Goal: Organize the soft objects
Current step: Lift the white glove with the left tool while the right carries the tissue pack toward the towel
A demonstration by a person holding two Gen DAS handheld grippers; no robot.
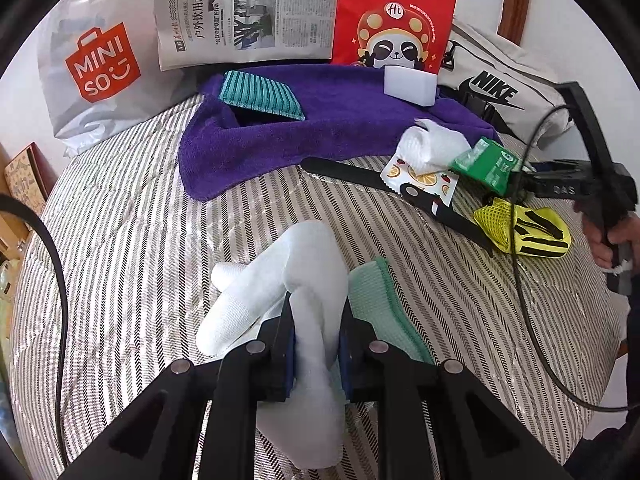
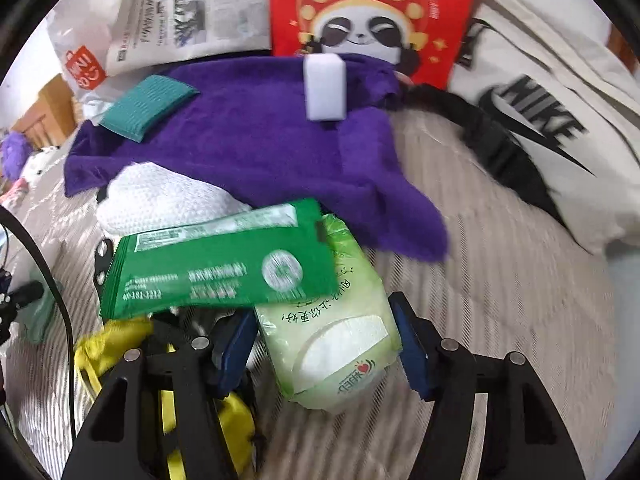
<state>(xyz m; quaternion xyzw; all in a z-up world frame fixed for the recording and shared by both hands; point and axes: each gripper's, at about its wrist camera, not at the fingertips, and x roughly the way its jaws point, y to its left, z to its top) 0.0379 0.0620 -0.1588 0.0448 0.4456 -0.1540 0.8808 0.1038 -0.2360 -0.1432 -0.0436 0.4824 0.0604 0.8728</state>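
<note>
My left gripper (image 1: 318,304) is shut on a white sock (image 1: 280,272), which folds over the striped bedcover (image 1: 140,220). A mint green cloth (image 1: 380,304) lies just right of it. In the right wrist view my right gripper (image 2: 324,312) has a pale green tissue pack (image 2: 332,344) between its blue pads, which touch the pack on both sides. A dark green packet (image 2: 224,264) rests across the pack's top. On the purple towel (image 1: 320,128) behind sit a teal striped pad (image 1: 260,94) and a white sponge block (image 1: 410,84).
A yellow mesh item (image 1: 520,232), a fruit-print packet (image 1: 420,178), a white rolled cloth (image 1: 432,142) and a black strap (image 1: 360,176) lie at the right. A Miniso bag (image 1: 92,68), newspaper (image 1: 240,12), red panda bag (image 1: 396,12) and Nike bag (image 1: 500,88) line the back.
</note>
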